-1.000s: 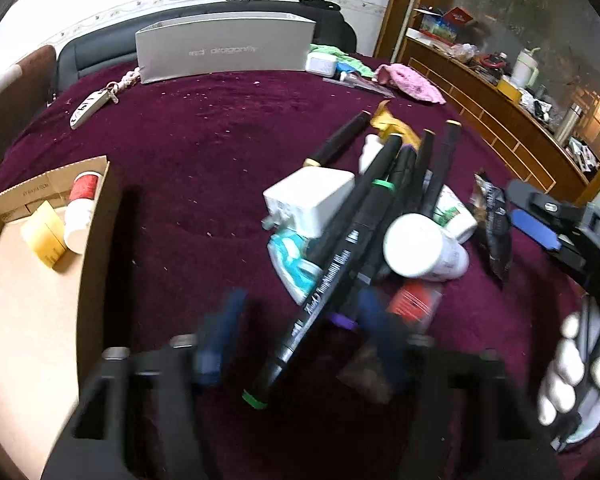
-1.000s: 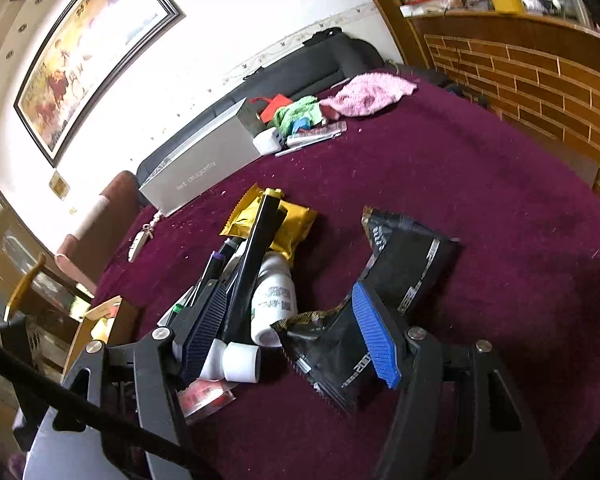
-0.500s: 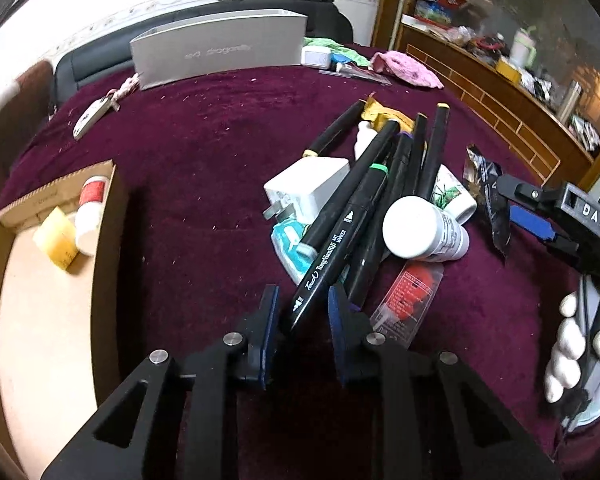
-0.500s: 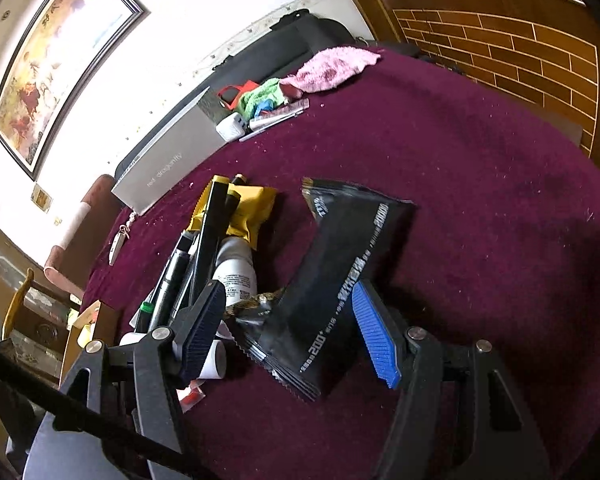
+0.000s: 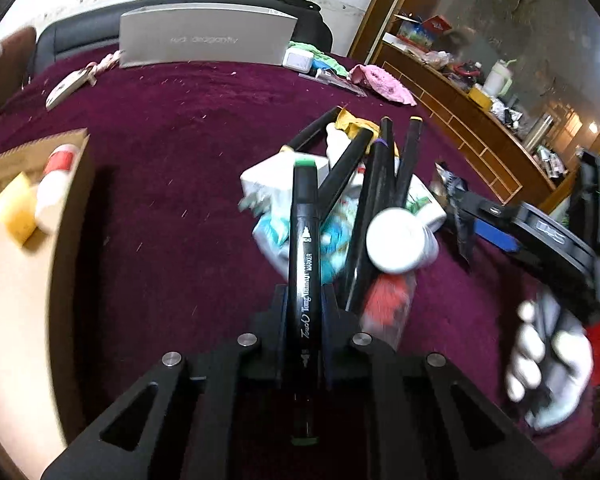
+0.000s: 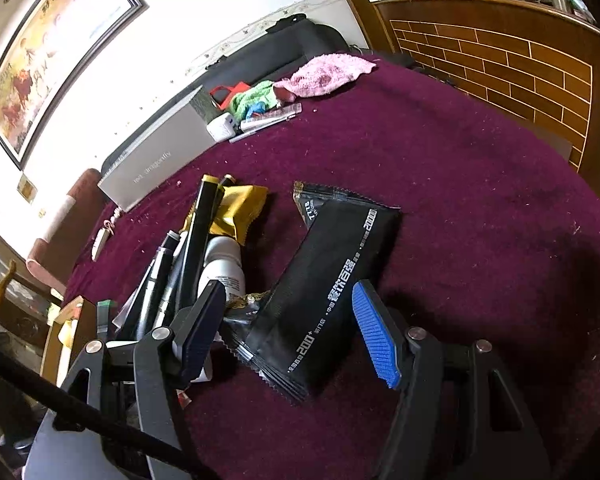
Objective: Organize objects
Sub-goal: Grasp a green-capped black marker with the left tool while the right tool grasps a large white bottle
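My left gripper (image 5: 305,300) is shut on a black marker with green caps (image 5: 305,248) and holds it pointing away over the pile. The pile holds several black markers (image 5: 374,184), a white bottle (image 5: 400,240), a white charger (image 5: 268,184) and packets on the maroon cloth. My right gripper (image 6: 288,328) is open, its jaws on either side of a black packet (image 6: 332,288) lying on the cloth. It shows at the right of the left wrist view (image 5: 496,236). Markers (image 6: 196,256) and a white bottle (image 6: 224,268) lie left of the packet.
A cardboard box (image 5: 16,280) at the left holds a yellow item (image 5: 14,212) and a red-capped tube (image 5: 56,188). A grey box (image 5: 204,36) stands at the table's far edge, with a pink cloth (image 5: 380,84) and small items beside it. A wooden counter (image 5: 480,120) runs along the right.
My left gripper has closed on the green-capped marker and lifted its near end, swinging it straight. My right gripper has moved forward so the black packet lies between its jaws.
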Demonstrator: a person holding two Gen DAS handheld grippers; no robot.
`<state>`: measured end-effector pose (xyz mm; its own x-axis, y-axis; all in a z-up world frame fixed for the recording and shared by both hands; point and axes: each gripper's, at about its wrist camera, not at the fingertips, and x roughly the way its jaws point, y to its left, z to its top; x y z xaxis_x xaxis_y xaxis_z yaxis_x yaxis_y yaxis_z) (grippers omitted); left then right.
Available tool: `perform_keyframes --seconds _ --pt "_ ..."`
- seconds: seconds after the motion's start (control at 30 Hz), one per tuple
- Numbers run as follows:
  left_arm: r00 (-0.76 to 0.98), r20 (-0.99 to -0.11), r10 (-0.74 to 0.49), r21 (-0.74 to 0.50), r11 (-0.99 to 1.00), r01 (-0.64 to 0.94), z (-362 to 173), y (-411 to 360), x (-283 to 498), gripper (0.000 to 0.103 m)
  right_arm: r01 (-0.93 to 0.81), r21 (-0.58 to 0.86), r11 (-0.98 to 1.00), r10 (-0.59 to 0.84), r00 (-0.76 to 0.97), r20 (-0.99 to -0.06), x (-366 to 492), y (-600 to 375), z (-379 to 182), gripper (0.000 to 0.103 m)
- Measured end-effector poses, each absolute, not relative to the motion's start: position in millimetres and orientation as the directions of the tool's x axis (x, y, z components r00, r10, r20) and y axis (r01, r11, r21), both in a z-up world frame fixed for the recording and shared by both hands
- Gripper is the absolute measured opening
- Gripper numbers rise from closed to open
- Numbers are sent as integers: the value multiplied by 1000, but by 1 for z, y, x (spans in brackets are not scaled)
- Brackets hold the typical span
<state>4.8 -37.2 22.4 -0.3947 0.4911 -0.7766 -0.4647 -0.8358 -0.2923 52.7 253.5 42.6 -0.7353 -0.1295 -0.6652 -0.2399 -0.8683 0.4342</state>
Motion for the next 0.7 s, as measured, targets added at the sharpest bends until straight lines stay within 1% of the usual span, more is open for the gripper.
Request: perform_keyframes --seconds 0.13,0.3,0.43,0.5,0.6,0.7 --pt "-357 -805 473 -295 -842 -451 22 -51 19 11 -236 413 -880 -120 -729 -674 51 250 42 65" --pt "-383 -819 427 -267 -875 -404 17 -44 9 13 -235 399 -886 -110 -729 -676 52 247 42 65" --pt "-455 -811 368 -170 -892 -418 15 -30 13 14 -226 393 -891 -107 -736 -668 54 245 45 65" --pt "-474 -804 358 -134 -887 -442 14 -27 18 14 -200 406 -892 -133 -742 -658 54 243 47 65" --pt "-433 -801 414 -210 -871 -444 17 -41 19 11 -114 431 -895 -219 -729 -648 56 234 54 65" --pt "-430 -774 464 -268 -856 -442 25 -58 26 11 53 363 -930 -303 -670 -678 56 207 64 66"
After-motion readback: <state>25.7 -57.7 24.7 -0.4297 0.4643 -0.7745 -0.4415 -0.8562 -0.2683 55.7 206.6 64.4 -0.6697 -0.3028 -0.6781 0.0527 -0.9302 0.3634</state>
